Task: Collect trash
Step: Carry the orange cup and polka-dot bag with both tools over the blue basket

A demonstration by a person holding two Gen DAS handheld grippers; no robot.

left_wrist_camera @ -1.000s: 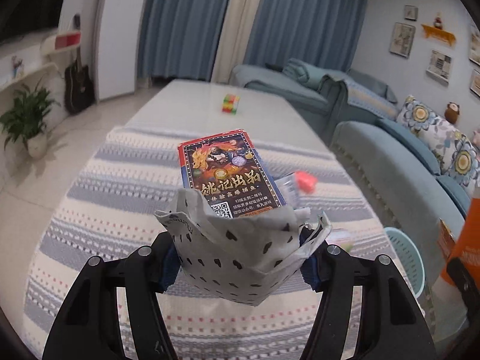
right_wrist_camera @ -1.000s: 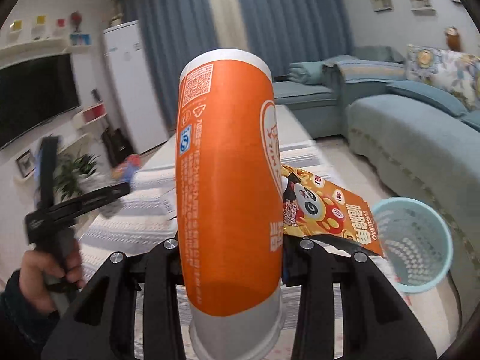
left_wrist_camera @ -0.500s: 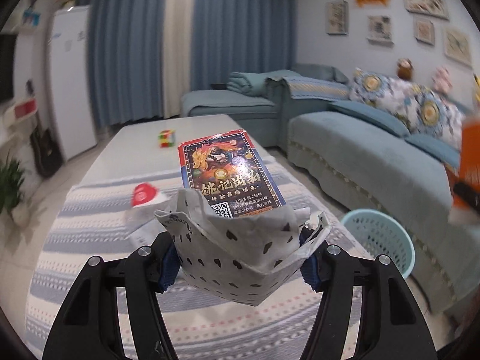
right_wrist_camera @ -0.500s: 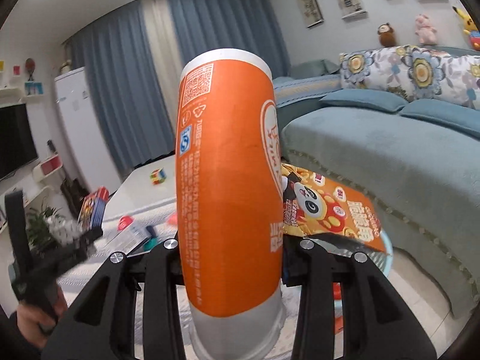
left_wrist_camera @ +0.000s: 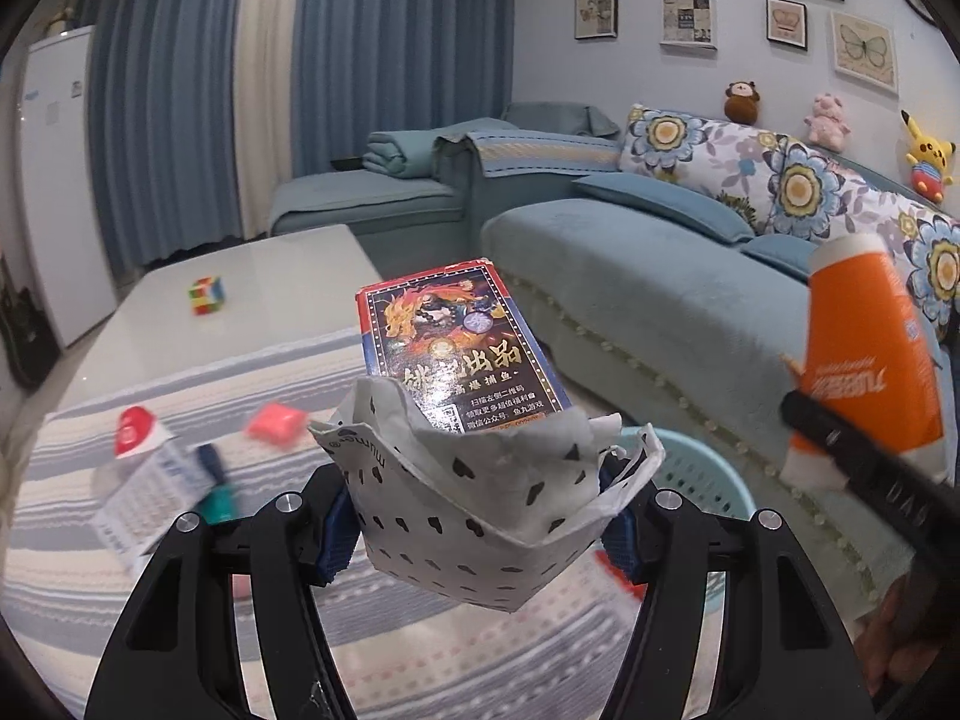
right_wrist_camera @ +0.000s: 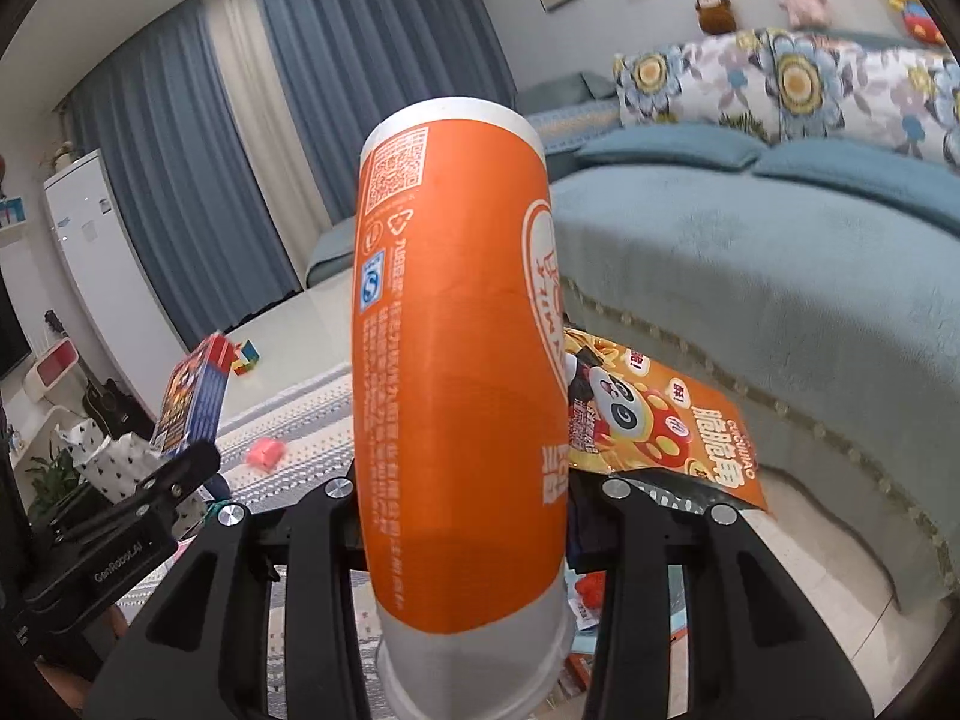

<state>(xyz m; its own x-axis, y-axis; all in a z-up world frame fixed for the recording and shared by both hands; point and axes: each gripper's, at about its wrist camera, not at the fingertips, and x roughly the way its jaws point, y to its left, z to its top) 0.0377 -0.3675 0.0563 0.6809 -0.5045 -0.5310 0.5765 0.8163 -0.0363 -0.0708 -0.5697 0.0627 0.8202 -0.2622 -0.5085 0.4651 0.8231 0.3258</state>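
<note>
My left gripper (left_wrist_camera: 480, 519) is shut on a crumpled white paper bag with black dots (left_wrist_camera: 480, 504) and a red-and-black printed box (left_wrist_camera: 456, 342) standing up out of it. My right gripper (right_wrist_camera: 474, 498) is shut on a tall orange paper cup (right_wrist_camera: 456, 372), with an orange panda snack bag (right_wrist_camera: 660, 420) pinched beside it. A light blue mesh basket (left_wrist_camera: 699, 480) sits on the floor just behind the left gripper's load. In the left wrist view the orange cup (left_wrist_camera: 870, 360) shows at the right edge. The right wrist view shows the box (right_wrist_camera: 192, 396) at its left.
A striped cloth (left_wrist_camera: 150, 630) covers the near end of the white table (left_wrist_camera: 252, 276). On it lie a pink lump (left_wrist_camera: 276, 426) and a red-and-white carton (left_wrist_camera: 144, 468); a colour cube (left_wrist_camera: 207, 295) sits farther back. A teal sofa (left_wrist_camera: 660, 276) runs along the right.
Both grippers have swung right from over the table toward the sofa side, keeping their loads. The basket has come close under them, and the orange cup has entered the left wrist view.
</note>
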